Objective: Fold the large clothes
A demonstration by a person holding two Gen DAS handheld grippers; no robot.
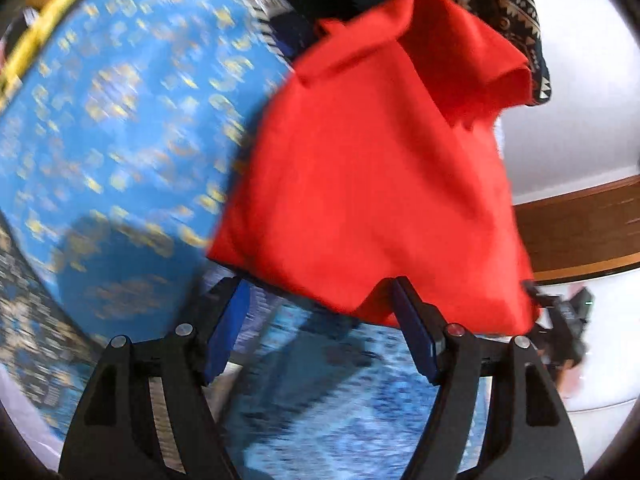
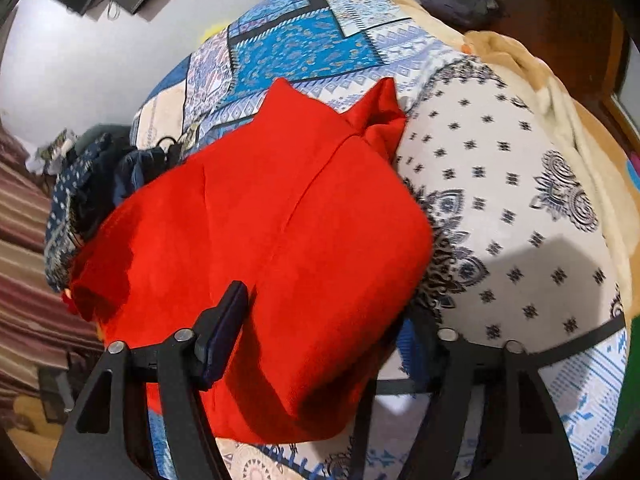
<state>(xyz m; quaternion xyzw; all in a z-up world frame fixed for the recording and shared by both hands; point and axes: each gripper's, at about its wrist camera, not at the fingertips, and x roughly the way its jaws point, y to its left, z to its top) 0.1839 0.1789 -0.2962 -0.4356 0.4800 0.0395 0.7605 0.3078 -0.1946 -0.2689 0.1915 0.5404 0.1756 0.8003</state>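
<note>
A red garment (image 1: 372,168) lies folded on a blue patterned bedspread (image 1: 120,120). In the left wrist view my left gripper (image 1: 320,312) is open, its blue-padded fingers (image 1: 228,328) just short of the garment's near edge, nothing between them. In the right wrist view the same red garment (image 2: 256,232) fills the middle. My right gripper (image 2: 320,320) is open wide and straddles the garment's near corner; the left finger (image 2: 224,328) rests on the cloth, and the cloth hides part of the right finger (image 2: 416,352).
Dark patterned clothes (image 1: 500,12) are piled behind the red garment, also at the left in the right wrist view (image 2: 80,200). A white patterned bedspread panel (image 2: 520,208) lies to the right, a tan blanket (image 2: 560,92) beyond it. A wooden bed frame (image 1: 580,228) borders the mattress.
</note>
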